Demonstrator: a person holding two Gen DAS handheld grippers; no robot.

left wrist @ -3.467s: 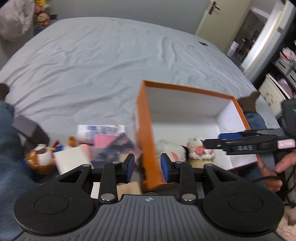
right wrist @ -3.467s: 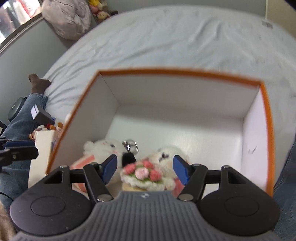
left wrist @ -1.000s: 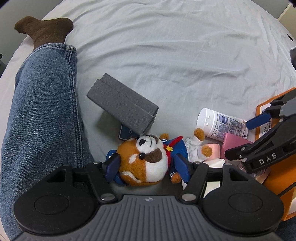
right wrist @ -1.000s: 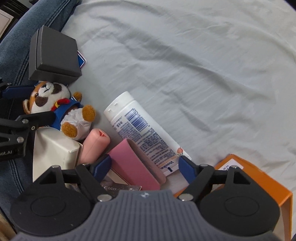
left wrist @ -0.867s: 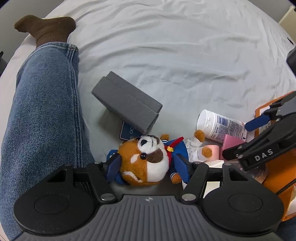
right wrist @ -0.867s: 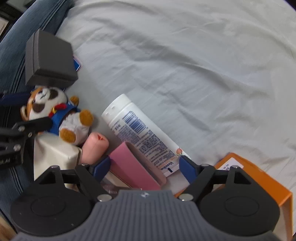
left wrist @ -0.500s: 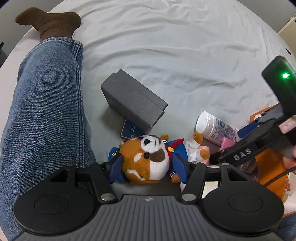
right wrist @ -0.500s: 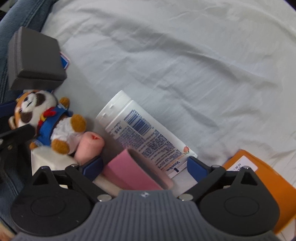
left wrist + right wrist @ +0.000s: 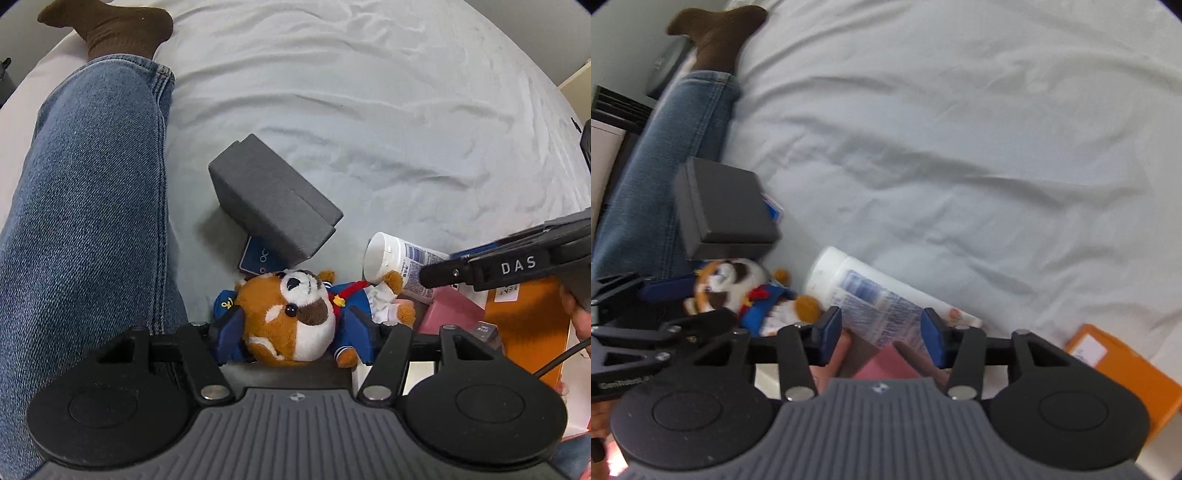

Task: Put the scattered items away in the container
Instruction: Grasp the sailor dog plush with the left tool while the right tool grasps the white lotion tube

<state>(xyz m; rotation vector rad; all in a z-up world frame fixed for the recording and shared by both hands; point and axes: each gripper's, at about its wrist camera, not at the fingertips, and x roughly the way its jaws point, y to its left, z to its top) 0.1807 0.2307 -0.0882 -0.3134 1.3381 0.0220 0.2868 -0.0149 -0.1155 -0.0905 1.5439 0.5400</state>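
A red panda plush (image 9: 291, 314) in a blue jacket lies on the bed sheet beside a person's leg. My left gripper (image 9: 295, 332) points down over it, and both blue pads press on the sides of its head and body. A white lotion bottle (image 9: 871, 295) lies on its side to the right of the plush (image 9: 738, 284). My right gripper (image 9: 881, 330) hangs over the bottle with its jaws closing; the bottle is between the pads, with a thin gap still showing. The orange box (image 9: 524, 325) sits at the right edge.
A grey box (image 9: 273, 203) rests on a blue card (image 9: 258, 258) just beyond the plush. A pink item (image 9: 886, 365) lies under my right gripper. The person's jeans leg (image 9: 81, 184) fills the left side. Open sheet stretches beyond the items.
My left jaws narrowed onto the plush. My right gripper rolled and shifted from the pink item to the bottle; its jaws widened, then narrowed around it.
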